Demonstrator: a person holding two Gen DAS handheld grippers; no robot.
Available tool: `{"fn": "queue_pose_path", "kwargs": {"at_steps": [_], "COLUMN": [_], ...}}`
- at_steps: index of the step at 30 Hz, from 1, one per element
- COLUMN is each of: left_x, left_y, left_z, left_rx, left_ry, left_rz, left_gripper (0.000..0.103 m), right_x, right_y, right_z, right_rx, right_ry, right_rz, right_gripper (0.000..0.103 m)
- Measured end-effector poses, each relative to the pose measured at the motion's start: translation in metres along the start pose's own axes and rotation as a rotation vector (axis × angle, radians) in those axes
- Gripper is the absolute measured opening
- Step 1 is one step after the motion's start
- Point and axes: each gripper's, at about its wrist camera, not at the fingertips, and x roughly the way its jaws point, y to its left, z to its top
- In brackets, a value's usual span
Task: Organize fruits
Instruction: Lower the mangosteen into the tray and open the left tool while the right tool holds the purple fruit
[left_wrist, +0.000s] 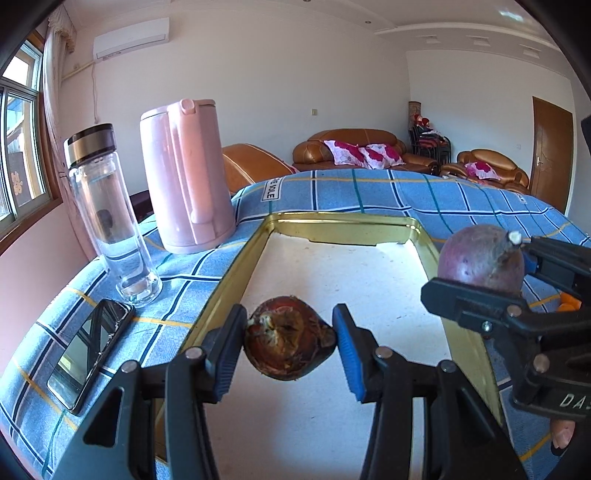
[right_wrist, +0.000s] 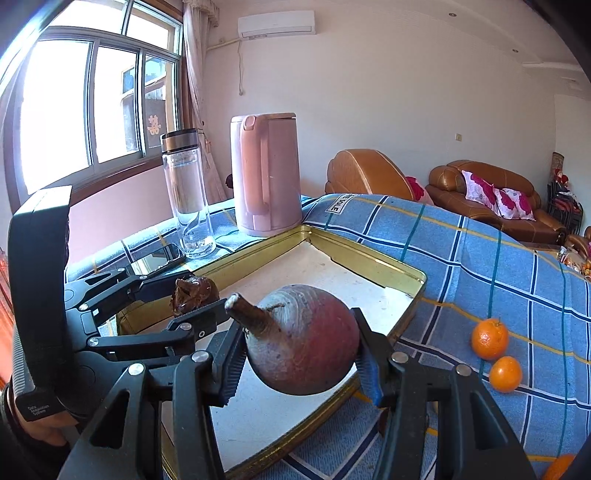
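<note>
2 grippers hung over the gold-rimmed tray (left_wrist: 240, 266), each clamped on a piece of produce. The left gripper (left_wrist: 291, 339) pinched a small dark brown fruit (left_wrist: 290, 345) between its blue pads, low above the tray's near left part, probably so it could be set down along that edge. The right gripper (right_wrist: 301, 354) squeezed a larger purple-red round fruit (right_wrist: 306, 343) with a stub of stem, held over the tray's near right corner, leaving room between the 2 loads. The tray's white floor was otherwise bare. 2 oranges (right_wrist: 496, 352) lay on the blue checked cloth (right_wrist: 480, 258) to the right, outside the tray, apparently yet to be gathered. A pink kettle (left_wrist: 184, 177), a glass bottle (left_wrist: 107, 214) and a phone (left_wrist: 88, 354) stood clear on the left.
</note>
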Motion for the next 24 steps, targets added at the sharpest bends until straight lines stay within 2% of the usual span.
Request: {"fn": "queue_pose_path", "kwargs": {"at_steps": [7, 13, 24], "left_x": [0.01, 0.018, 0.019], "left_y": [0.013, 0.018, 0.017], "left_z": [0.0, 0.0, 0.0], "left_rx": [-0.009, -0.025, -0.007], "left_ry": [0.042, 0.076, 0.08], "left_rz": [0.02, -0.003, 0.011], "left_gripper": [0.05, 0.05, 0.05], "right_x": [0.017, 0.024, 0.032], "right_y": [0.007, 0.01, 0.012], "right_z": [-0.007, -0.01, -0.011], "right_rx": [0.0, 0.0, 0.001], "right_ry": [0.035, 0.05, 0.083], "right_rz": [0.015, 0.018, 0.019], "right_gripper": [0.054, 0.054, 0.054]}}
